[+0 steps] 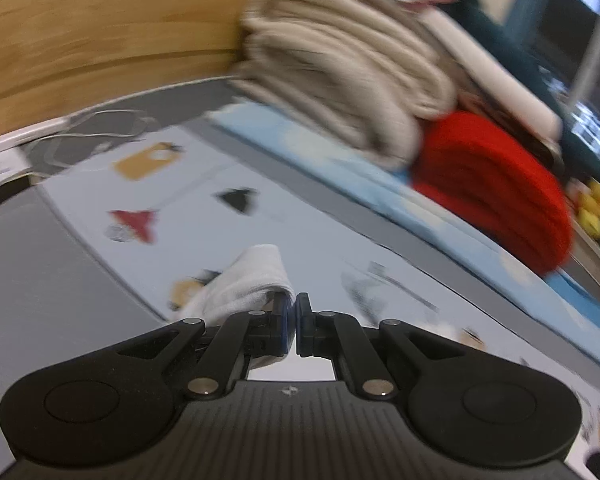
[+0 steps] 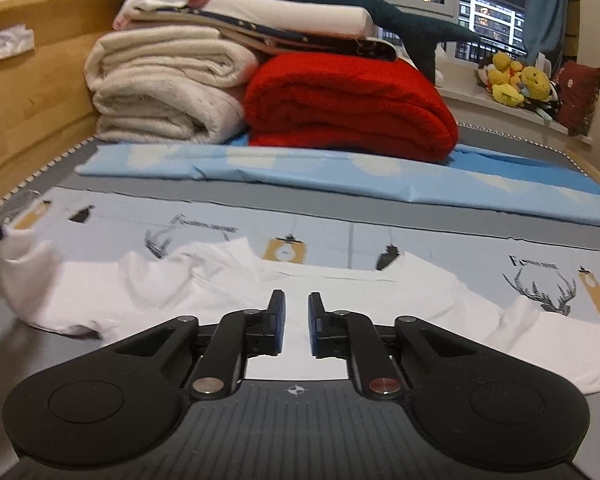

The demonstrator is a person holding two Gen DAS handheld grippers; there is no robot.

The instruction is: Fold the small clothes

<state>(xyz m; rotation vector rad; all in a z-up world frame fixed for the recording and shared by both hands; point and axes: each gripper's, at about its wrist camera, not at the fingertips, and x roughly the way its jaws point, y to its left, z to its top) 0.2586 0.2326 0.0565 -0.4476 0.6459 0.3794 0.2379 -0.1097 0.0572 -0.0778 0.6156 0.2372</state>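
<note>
Between my left gripper's (image 1: 296, 300) closed jaws sits a pinched fold of the white garment (image 2: 228, 292), lifted at one end. My right gripper (image 2: 297, 300) hovers above its spread middle, jaws narrowly parted, gripping nothing. Beyond lie the patterned sheet (image 2: 440, 240), then a red blanket (image 2: 348, 108).

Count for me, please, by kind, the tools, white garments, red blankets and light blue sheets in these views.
Tools: 2 (left tool, right tool)
White garment: 1
Red blanket: 1
Light blue sheet: 1
Total: 5
</note>
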